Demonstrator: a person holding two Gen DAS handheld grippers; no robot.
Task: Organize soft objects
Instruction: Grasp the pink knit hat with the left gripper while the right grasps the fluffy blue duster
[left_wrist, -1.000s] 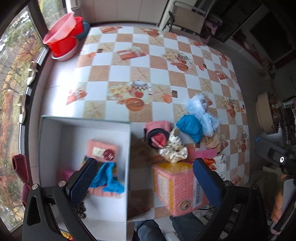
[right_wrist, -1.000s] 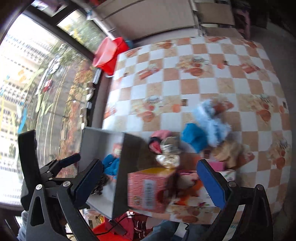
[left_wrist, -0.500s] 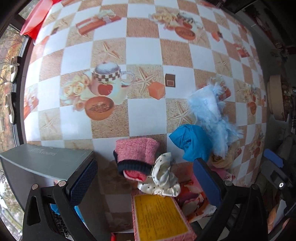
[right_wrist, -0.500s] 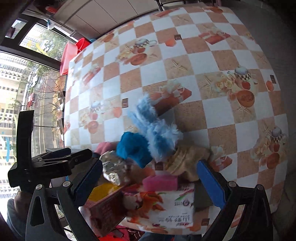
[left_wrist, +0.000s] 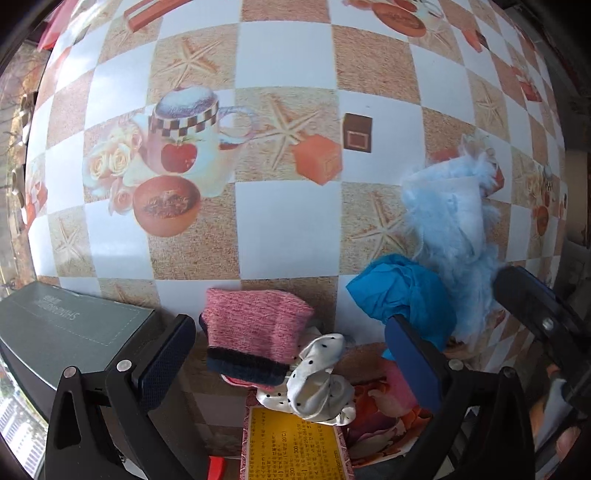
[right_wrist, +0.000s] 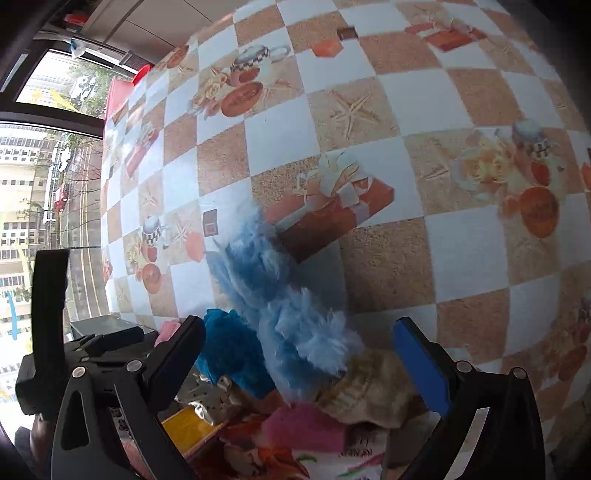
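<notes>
Pink knit is filling the gap ahead of the left gripper (left_wrist: 288, 365) now: a second ago this camera was looking down into the open grey storage box (left_wrist: 74, 332), and both tools have since swung away from it and dropped low over the pile of soft things. That reads as one delivery finished and the next pick being lined up. The left gripper's jaws are standing wide apart, empty, with the folded pink knitted sock with a dark navy cuff (left_wrist: 255, 332) lying between them and slightly far of the pads, apparently not touched yet. Just nearer, the white polka-dot fabric scrunchie (left_wrist: 314, 387) is lying rumpled against the sock's cuff and partly over the pink cardboard box with a yellow label (left_wrist: 295, 443). To the right, the crumpled bright-blue cloth (left_wrist: 402, 295) is bunching up against the fluffy pale-blue furry piece (left_wrist: 454, 221), which is stretching away across the checkered tablecloth (left_wrist: 288, 221). The right gripper (right_wrist: 295, 365) is also gaping open and holding nothing, hovering with that same pale-blue fluff squarely between its fingers and a beige ribbed knit item (right_wrist: 365, 391) bulging just under the right pad, beside a flat pink sponge-like block (right_wrist: 306, 424). Everything here looks limp and squashable, so a deep, centred bite seems wise. The grey box is sitting at the near left, close beside the sock.
</notes>
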